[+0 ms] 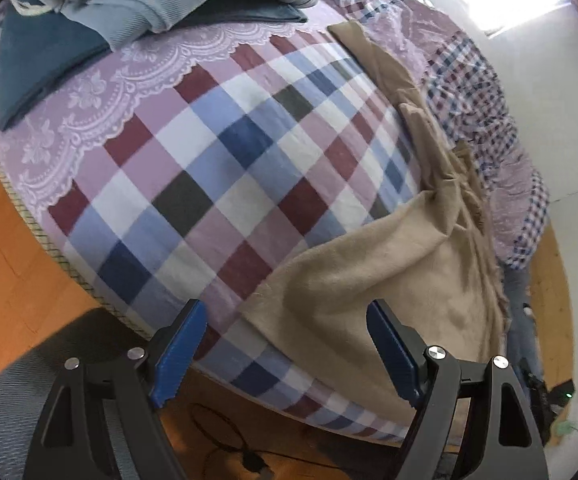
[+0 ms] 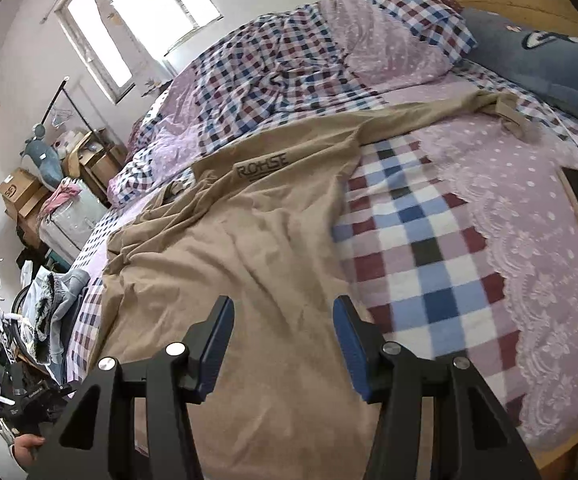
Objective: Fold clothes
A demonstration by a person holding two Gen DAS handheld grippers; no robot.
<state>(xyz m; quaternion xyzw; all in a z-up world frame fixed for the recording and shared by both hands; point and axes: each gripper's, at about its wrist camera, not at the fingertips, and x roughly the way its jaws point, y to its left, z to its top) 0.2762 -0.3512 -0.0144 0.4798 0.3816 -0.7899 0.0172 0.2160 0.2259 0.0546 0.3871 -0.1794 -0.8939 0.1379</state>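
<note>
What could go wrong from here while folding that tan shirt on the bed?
The tan shirt is rumpled, with one sleeve stretched far across the bed, so a fold now would likely trap creases. Its near edge hangs over the bed's side, so a pull might drag it to the floor. Both the left gripper and right gripper are open and could also pinch the checked blanket.

This is a bedroom in a home. A big bed (image 2: 429, 240) with a checked cover fills it, a pillow (image 2: 393, 44) at the far end, a window (image 2: 137, 20) far left.
</note>
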